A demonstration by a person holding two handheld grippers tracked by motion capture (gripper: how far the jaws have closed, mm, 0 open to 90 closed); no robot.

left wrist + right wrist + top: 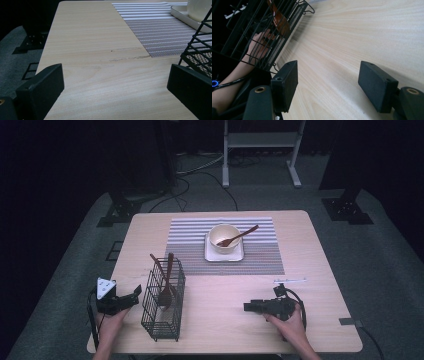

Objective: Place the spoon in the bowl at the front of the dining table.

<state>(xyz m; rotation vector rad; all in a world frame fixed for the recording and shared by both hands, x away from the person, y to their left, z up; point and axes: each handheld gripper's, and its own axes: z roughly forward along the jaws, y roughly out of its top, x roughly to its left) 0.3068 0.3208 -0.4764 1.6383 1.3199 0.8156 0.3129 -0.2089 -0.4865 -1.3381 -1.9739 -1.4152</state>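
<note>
**Trainee:** High view first: where does the work sit?

**Coach:** You have a black wire caddy standing upright on the near left of the table, with two wooden utensils upright inside it. Your left gripper is just beside its left wall, apart from it. Its jaws stand spread with nothing between them, as the left gripper view confirms over bare wood.

**Trainee:** And my right?

**Coach:** Your right gripper rests on the table well to the right of the caddy, pointing towards it. The right gripper view shows its jaws wide apart too, holding nothing, with the caddy's mesh and a wooden utensil off to one side.

**Trainee:** So how do I go in?

**Coach:** I judge the step to be a first reach for a utensil. Lift before you approach, come down over the caddy's open top, and close on one handle alone (they cross near the top). Pull straight up, or the light caddy may tip. Further out, a cream bowl with another wooden spoon sits on a white tray on the striped placemat.
</note>
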